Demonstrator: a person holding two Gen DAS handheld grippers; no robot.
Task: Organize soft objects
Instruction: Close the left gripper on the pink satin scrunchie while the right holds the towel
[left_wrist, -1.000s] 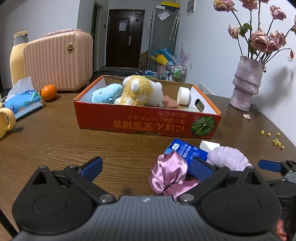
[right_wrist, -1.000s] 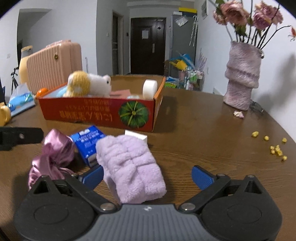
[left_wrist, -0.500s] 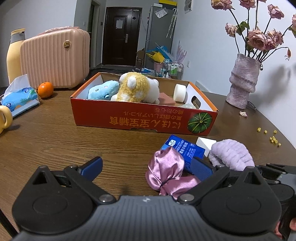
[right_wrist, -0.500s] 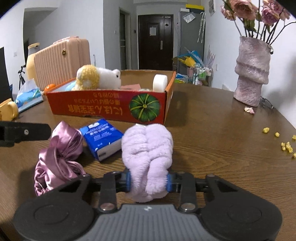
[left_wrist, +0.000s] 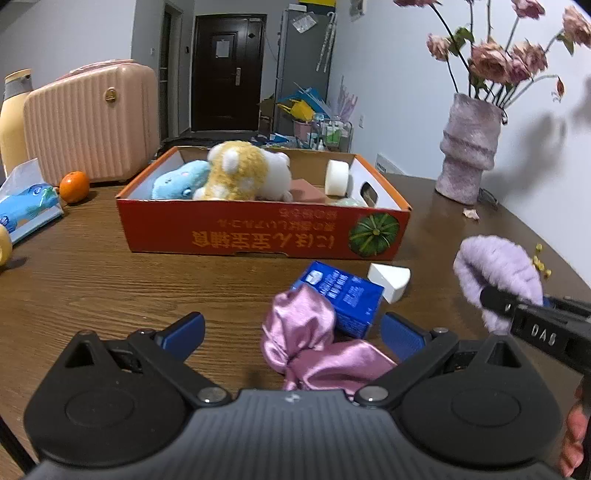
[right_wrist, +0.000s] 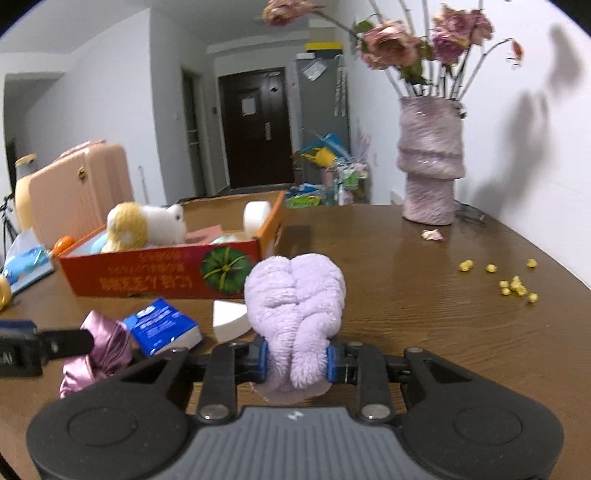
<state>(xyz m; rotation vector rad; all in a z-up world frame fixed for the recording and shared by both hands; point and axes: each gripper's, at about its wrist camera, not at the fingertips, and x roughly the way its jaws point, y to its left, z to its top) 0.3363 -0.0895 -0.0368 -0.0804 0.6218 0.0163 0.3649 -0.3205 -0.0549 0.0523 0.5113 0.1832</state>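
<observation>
Lilac fleece, folded into a soft bundle, is the fluffy lilac cloth (right_wrist: 295, 299); the right claw (right_wrist: 295, 360) has its blue pads pinched tight on the bundle's lower end, so the plush bulges out above them. Seen from the left wrist view, the bundle is lifted clear of the dark wooden worktop (left_wrist: 110, 280), off to the right of the other loose things.

Just left of it on the worktop lie a small white wedge-shaped block (right_wrist: 229, 319), a blue rectangular tissue pack (right_wrist: 162, 326) and a crumpled pink satin scrunchie (left_wrist: 310, 343). The scrunchie leans against the tissue pack. The left claw (left_wrist: 291, 332) stands wide, its blue fingertips on either side of the scrunchie without pressing it.

Behind these sits a shallow red cardboard box with a green pumpkin print (left_wrist: 258, 236). Inside it are a yellow-and-white plush animal (left_wrist: 243, 173), a light blue plush toy (left_wrist: 179, 181) and a white cylindrical roll (left_wrist: 338, 177).

Farther out, a ribbed pink hard case (left_wrist: 92, 123) and an orange fruit (left_wrist: 74, 186) stand to the left, and a textured mauve vase of dried roses (right_wrist: 430, 162) to the right.
</observation>
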